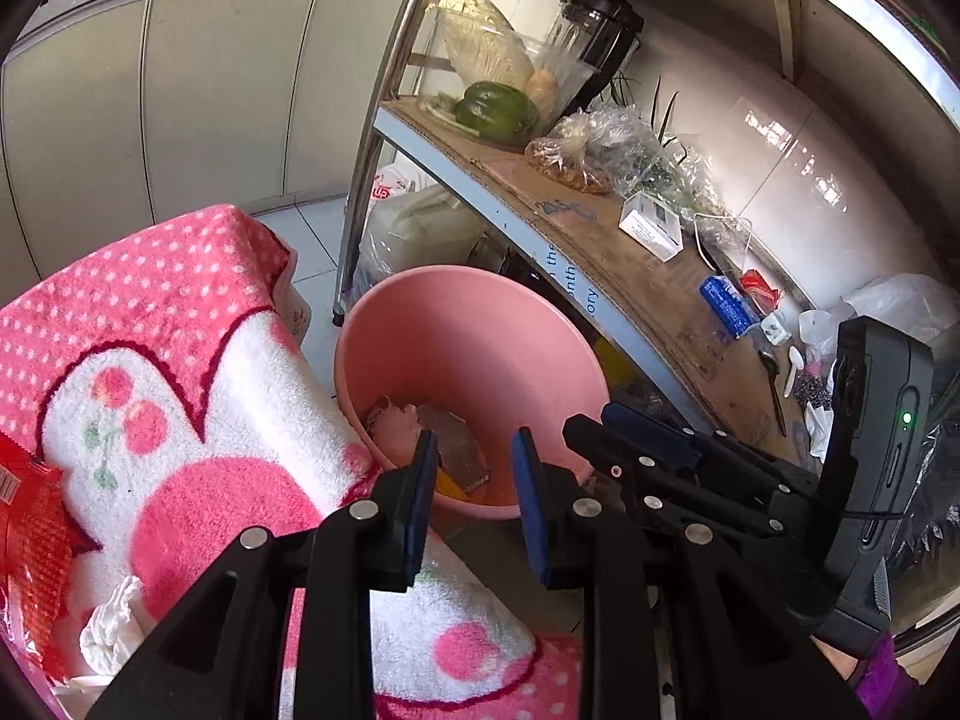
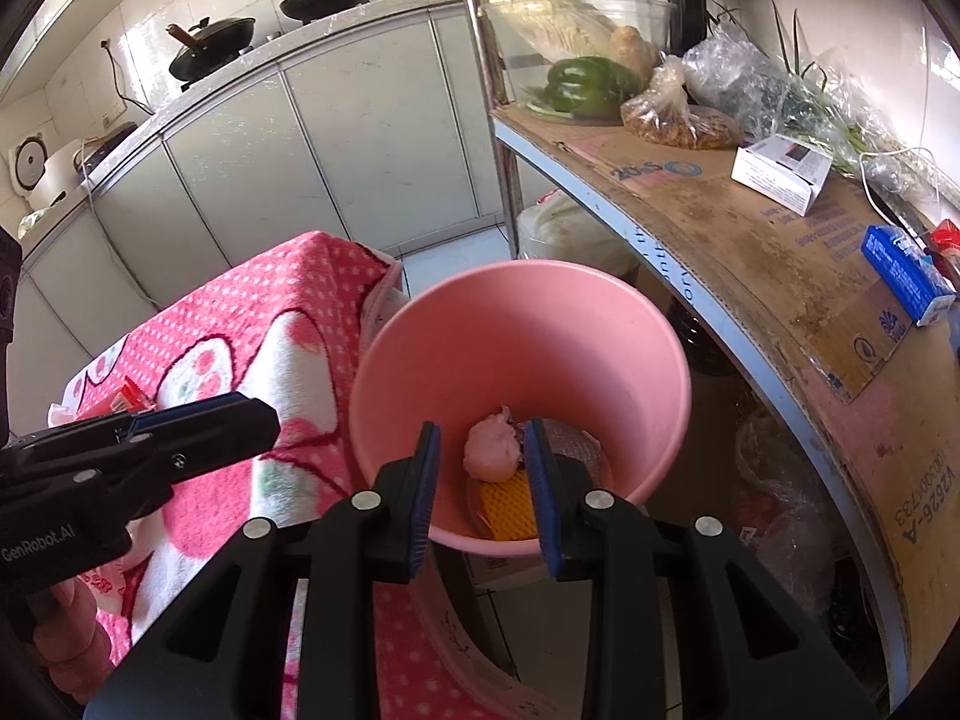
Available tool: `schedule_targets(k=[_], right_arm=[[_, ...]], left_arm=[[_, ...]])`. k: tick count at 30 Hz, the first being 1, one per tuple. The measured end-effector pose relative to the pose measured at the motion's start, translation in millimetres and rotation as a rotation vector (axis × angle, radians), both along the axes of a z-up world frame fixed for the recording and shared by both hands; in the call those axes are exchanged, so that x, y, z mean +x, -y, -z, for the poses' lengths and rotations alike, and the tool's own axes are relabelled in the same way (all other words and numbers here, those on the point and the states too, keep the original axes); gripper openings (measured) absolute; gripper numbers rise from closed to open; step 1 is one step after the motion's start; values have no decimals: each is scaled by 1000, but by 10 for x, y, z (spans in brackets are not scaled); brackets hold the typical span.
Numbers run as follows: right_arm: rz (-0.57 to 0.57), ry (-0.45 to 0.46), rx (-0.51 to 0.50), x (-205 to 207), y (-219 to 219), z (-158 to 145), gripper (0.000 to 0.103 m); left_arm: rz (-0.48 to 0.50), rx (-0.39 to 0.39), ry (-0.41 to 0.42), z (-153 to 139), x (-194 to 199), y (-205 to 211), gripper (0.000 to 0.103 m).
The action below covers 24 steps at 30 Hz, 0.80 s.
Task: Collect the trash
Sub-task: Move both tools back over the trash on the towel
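Both grippers parted above pink bin [image 2: 600,324], beside towel [image 2: 252,324].

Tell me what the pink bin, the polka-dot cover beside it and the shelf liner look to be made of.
Pink bin: probably plastic; smooth, matte, evenly coloured wall.
Polka-dot cover: plush fabric, likely fleece or terry; fuzzy pile.
Shelf liner: flattened corrugated cardboard; brown, printed, stained, with a visible fold.

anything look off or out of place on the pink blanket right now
Yes: a red wrapper and a crumpled white tissue lie loose on the pink blanket, outside the pink bin, which already holds a pink wad and other scraps. Both tongs are open and empty.
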State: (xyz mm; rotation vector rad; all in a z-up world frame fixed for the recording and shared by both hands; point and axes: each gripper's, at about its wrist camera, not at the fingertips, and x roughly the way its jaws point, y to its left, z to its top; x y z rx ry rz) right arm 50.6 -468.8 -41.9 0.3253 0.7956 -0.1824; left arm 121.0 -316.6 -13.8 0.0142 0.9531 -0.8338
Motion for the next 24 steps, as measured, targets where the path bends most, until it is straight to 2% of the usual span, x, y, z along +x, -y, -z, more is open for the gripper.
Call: schedule_targets(k=[2,5,14,18,24], right_arm=[[-3,14,14,-31,-50,-38,44],[-8,43,24,-86,-153,-107,48],[-142,61,10,-39,-668,-275,57],[-217,54,5,11,-953,-300,57],[-295,54,-8,54,-1258,-328,57]], left_arm=[[-1,-6,0,-38,-29,-79,25],[-6,-12,23,-114,-99,-215,25],[-78,-16,85,-327,-244,-802,25],[-128,11,129,-392,-283,-1152,25],[-259,44,148,-422,-308,-1845,25]])
